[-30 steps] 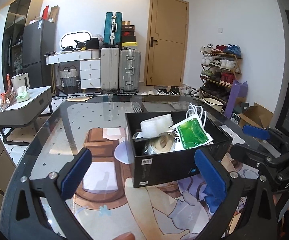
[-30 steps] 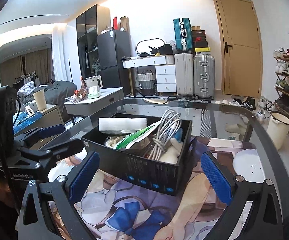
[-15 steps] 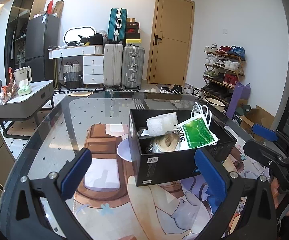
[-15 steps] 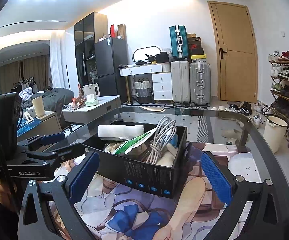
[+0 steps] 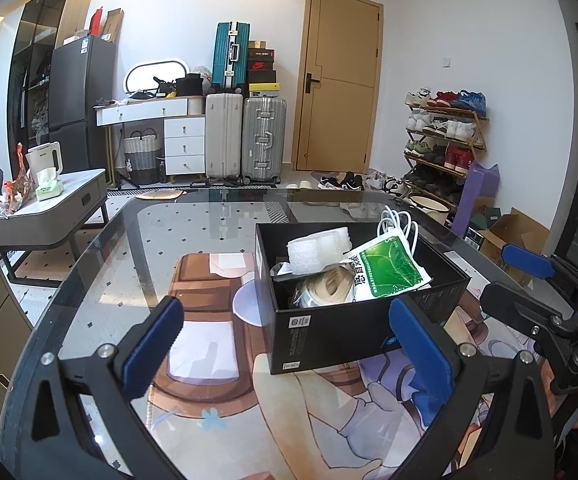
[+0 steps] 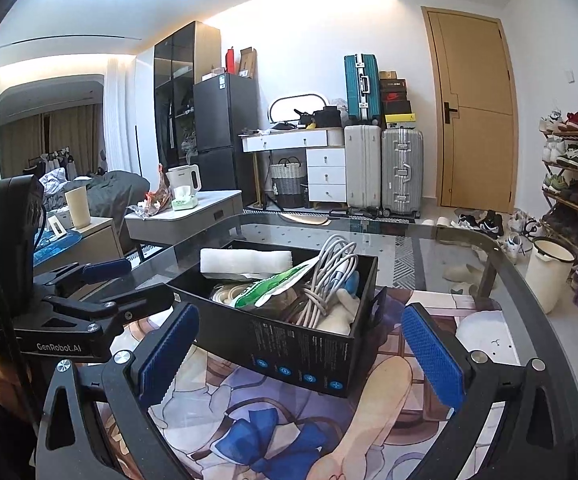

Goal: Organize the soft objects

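Note:
A black open box stands on the glass table. It holds a white foam roll, a green and white packet, a tape roll and a white cable bundle. The box also shows in the right wrist view, with the foam roll, the packet and the cable bundle. My left gripper is open and empty, just in front of the box. My right gripper is open and empty, near the box's front wall.
The glass table lies over a printed mat. A low grey side table with a kettle stands left. Suitcases, a door and a shoe rack line the far walls. A white bucket stands on the floor right.
Both grippers have drawn back and risen slightly from the box, which now sits lower and farther in both views. Both stay open and empty.

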{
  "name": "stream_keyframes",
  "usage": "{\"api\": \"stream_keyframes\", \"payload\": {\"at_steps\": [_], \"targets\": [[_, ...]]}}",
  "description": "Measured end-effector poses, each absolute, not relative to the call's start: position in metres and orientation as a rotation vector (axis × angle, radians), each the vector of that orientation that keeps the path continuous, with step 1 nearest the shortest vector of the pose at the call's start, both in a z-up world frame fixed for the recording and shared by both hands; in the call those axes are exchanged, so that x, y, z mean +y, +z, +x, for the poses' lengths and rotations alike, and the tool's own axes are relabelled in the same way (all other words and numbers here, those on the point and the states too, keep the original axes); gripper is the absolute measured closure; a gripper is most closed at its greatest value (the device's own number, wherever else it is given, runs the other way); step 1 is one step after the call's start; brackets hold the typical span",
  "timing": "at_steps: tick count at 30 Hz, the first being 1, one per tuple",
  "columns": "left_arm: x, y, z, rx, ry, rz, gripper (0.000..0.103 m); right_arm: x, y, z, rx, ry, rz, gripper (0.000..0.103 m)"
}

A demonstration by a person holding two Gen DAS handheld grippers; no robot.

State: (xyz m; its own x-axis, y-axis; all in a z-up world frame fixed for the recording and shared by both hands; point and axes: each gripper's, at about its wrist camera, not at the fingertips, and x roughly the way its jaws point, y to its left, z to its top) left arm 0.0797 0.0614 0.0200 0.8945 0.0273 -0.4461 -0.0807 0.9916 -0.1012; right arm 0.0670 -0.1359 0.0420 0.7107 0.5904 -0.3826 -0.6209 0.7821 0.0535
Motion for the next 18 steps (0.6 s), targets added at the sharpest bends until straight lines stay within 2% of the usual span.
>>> {"api": "stream_keyframes", "payload": {"at_steps": [18], "targets": [[0.0576,0.0239,0.0792,0.45,0.048,-0.114,0.0,-0.1354,0.0425,0.0661,0.396,0.667,-0.079,0.001]]}}
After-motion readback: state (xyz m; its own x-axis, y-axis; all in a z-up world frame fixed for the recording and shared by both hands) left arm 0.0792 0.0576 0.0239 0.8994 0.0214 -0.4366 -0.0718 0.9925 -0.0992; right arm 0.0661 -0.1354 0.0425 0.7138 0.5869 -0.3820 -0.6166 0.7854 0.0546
